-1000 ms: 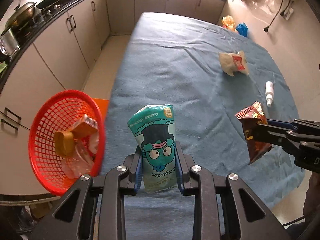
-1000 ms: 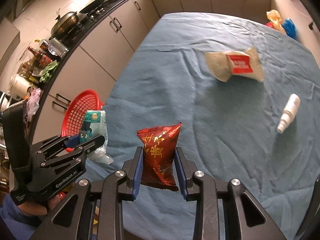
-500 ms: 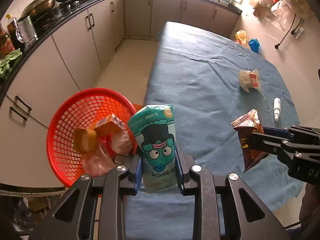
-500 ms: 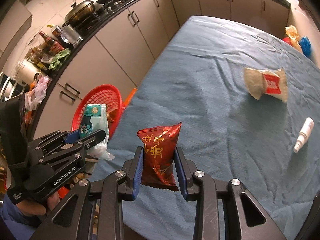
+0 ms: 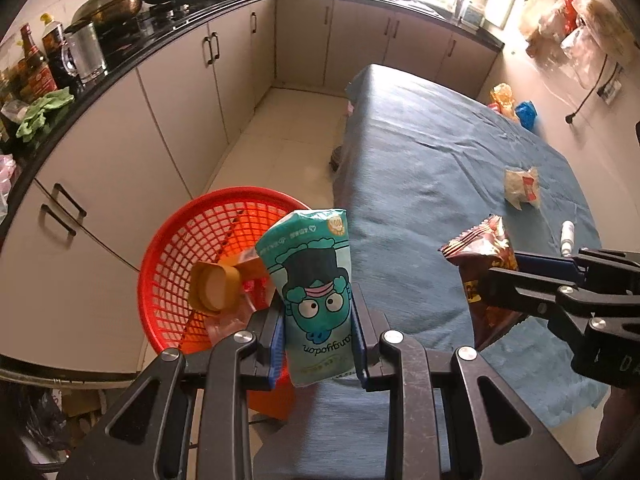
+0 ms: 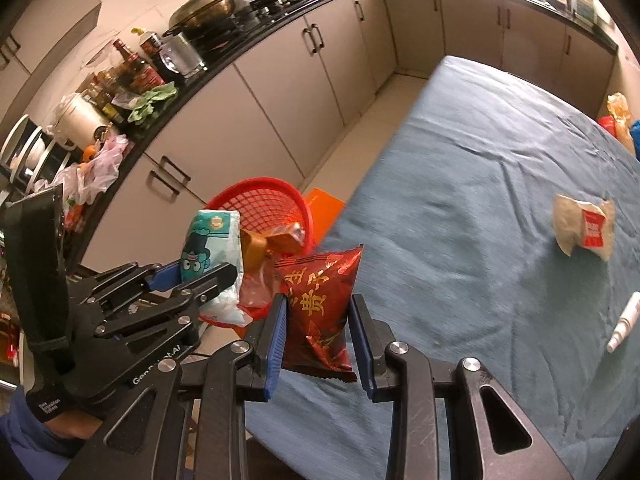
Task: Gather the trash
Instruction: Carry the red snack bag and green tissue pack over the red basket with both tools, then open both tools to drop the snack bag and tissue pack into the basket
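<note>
My left gripper (image 5: 318, 338) is shut on a teal snack bag with a cartoon face (image 5: 314, 292), held upright beside the right rim of a red mesh basket (image 5: 188, 248). The basket holds a tan cup, a carton and clear plastic. My right gripper (image 6: 320, 336) is shut on a dark red snack bag (image 6: 320, 304) above the table's near left edge. The left gripper with its teal bag (image 6: 212, 256) and the basket (image 6: 264, 204) also show in the right wrist view. A beige packet with a red label (image 6: 584, 228) and a small white bottle (image 6: 624, 322) lie on the blue table (image 6: 480, 200).
Kitchen cabinets and a black counter with pots and bottles (image 5: 80, 48) run along the left. An orange box (image 6: 324, 204) sits on the floor by the basket. Orange and blue bags (image 5: 516, 106) lie at the table's far right corner.
Both grippers have moved left and back with their bags. The teal bag now stands at the basket's rim, and the red bag has come close to the table's left edge.
</note>
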The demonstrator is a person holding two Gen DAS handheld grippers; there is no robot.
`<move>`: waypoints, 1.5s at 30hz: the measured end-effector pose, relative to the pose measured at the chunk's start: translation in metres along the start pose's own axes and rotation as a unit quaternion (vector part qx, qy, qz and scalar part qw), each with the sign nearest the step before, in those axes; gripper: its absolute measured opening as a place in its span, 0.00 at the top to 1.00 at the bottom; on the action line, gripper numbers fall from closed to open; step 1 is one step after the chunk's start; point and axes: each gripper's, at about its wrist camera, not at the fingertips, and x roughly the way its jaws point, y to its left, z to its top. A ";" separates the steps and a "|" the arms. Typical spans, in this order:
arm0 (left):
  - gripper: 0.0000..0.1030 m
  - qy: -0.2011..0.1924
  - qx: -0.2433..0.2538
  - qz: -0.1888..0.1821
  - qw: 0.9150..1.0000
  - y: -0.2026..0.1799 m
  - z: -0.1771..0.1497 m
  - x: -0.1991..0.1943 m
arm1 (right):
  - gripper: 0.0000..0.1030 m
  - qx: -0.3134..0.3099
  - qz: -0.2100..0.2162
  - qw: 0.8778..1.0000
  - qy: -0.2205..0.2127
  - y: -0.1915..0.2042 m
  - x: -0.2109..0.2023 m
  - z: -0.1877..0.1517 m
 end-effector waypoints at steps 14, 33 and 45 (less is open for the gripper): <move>0.74 0.000 -0.059 0.017 0.998 0.055 -0.004 0.000 | 0.68 -0.030 0.016 0.999 0.018 0.036 0.018 0.020; 0.73 0.012 -0.089 0.021 0.996 0.079 -0.007 0.005 | 0.67 -0.014 0.043 0.997 0.058 0.055 0.058 0.057; 0.68 0.019 -0.094 0.020 0.995 0.085 -0.002 0.010 | 0.66 -0.006 0.039 0.997 0.069 0.061 0.077 0.072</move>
